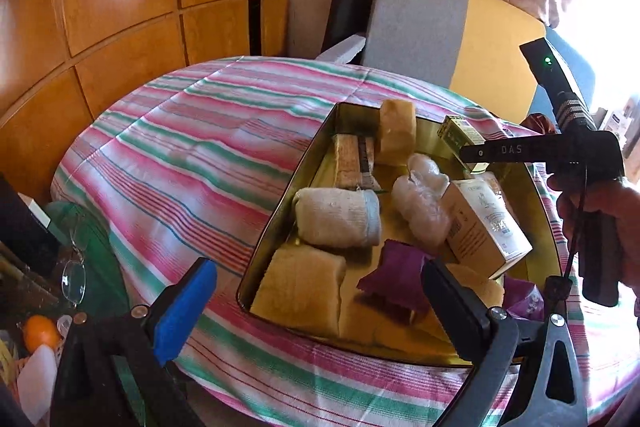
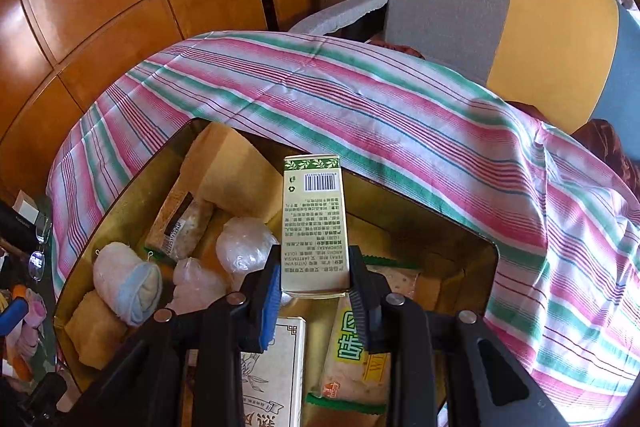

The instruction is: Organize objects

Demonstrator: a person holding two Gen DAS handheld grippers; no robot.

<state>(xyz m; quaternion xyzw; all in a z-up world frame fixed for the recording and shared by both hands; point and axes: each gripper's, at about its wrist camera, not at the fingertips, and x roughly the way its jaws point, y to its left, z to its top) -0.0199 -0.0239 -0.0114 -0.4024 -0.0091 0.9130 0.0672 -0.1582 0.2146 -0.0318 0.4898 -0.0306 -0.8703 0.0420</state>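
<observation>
A gold tin tray lies on the striped cloth and holds several things: a rolled sock, yellow sponges, a plastic-wrapped bundle, a white carton, a purple pouch. My right gripper is shut on a green-and-cream box and holds it above the tray; the box also shows in the left wrist view. My left gripper is open and empty over the tray's near edge.
The striped cloth covers the table. A grey and yellow chair stands behind it. Wooden panels line the left wall. Glasses and an orange lie at the lower left.
</observation>
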